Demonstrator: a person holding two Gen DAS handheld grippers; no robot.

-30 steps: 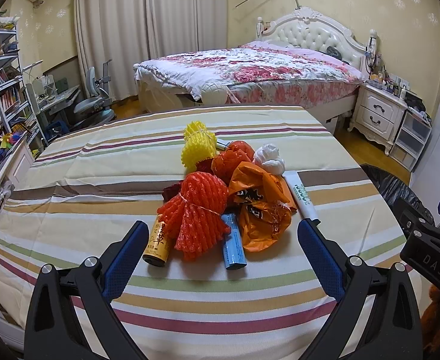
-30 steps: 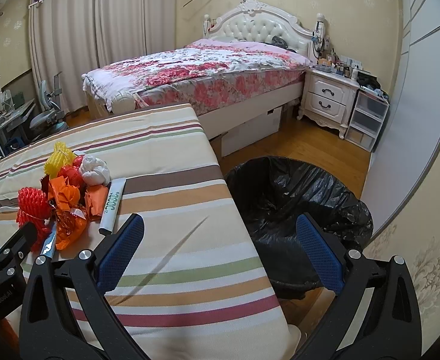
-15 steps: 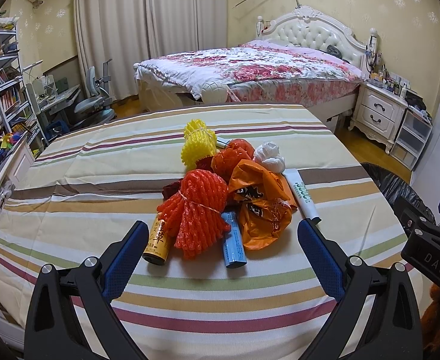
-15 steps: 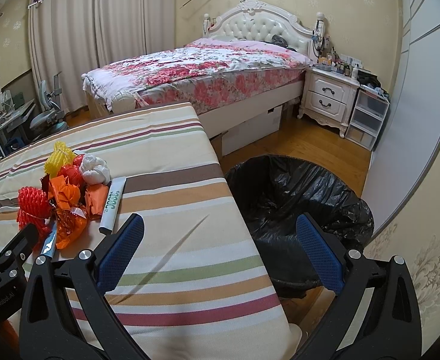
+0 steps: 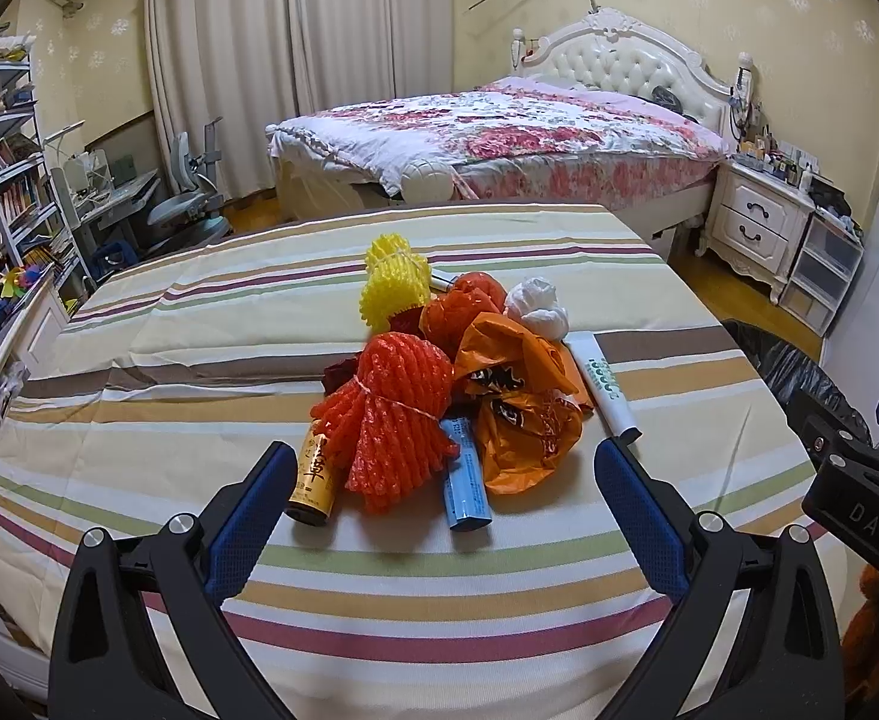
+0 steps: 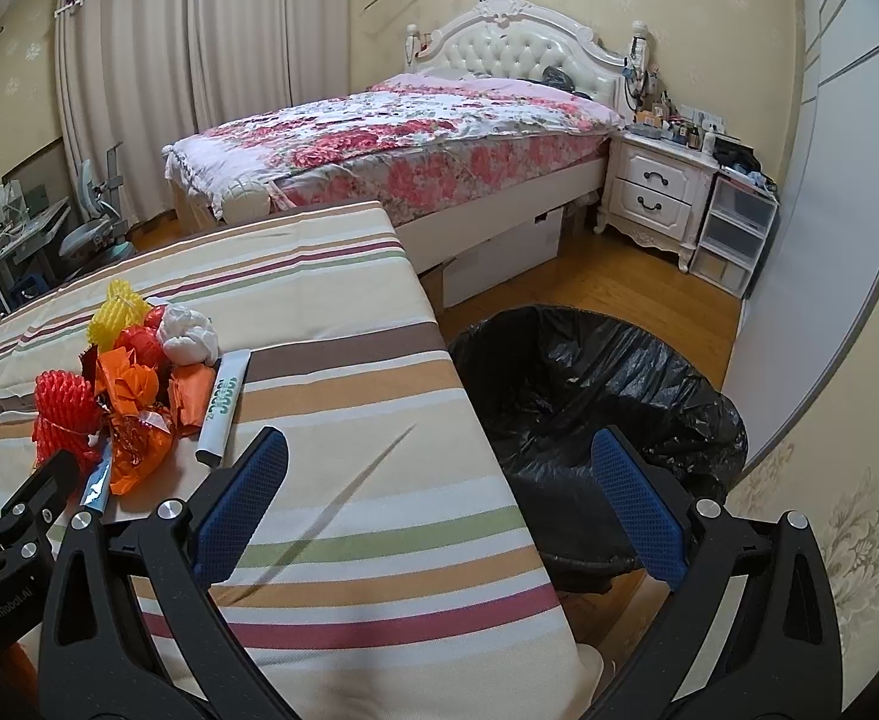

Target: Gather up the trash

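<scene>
With both tongs gaping wide and empty, the left tongs should close low around the red foam fruit net topping the trash pile on the striped worktop, then carry it to the black-lined bin, which the right tongs face.

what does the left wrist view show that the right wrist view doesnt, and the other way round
Only the left wrist view shows the gold cylindrical can and the white bookshelf. Only the right wrist view shows the open mouth of the black-bagged trash bin beside the table. Both show the red foam fruit net, the white tube with green print, the striped tablecloth and the floral bed. The left gripper and right gripper both have open, empty jaws.
</scene>
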